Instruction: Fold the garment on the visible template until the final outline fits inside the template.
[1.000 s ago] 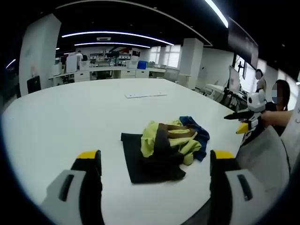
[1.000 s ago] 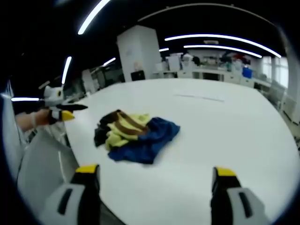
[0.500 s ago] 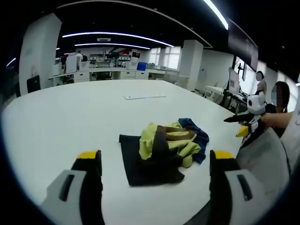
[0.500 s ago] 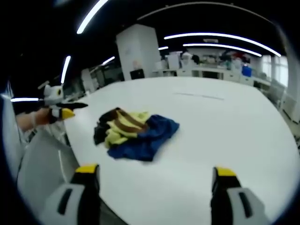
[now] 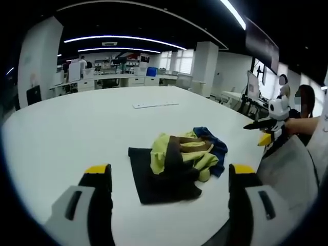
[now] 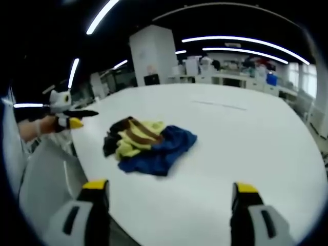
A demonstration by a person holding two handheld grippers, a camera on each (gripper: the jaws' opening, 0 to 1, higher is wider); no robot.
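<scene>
A crumpled garment in yellow-green, brown and blue lies in a heap on the white table. It rests on the right part of a black rectangular template. My left gripper is open, hovering short of the heap with nothing between its jaws. In the right gripper view the same garment shows its blue part nearest me, and my right gripper is open and back from it. Each gripper is also seen from the other side: the right gripper and the left gripper, both held off the table's edge.
A thin white strip lies farther out on the table, also the white strip. A person sits beyond the table's right edge. Office desks and pillars stand at the back. A grey shape lies off the near edge.
Both views have drifted very slightly; the garment and template lie as before. Both grippers stay open and clear of the heap.
</scene>
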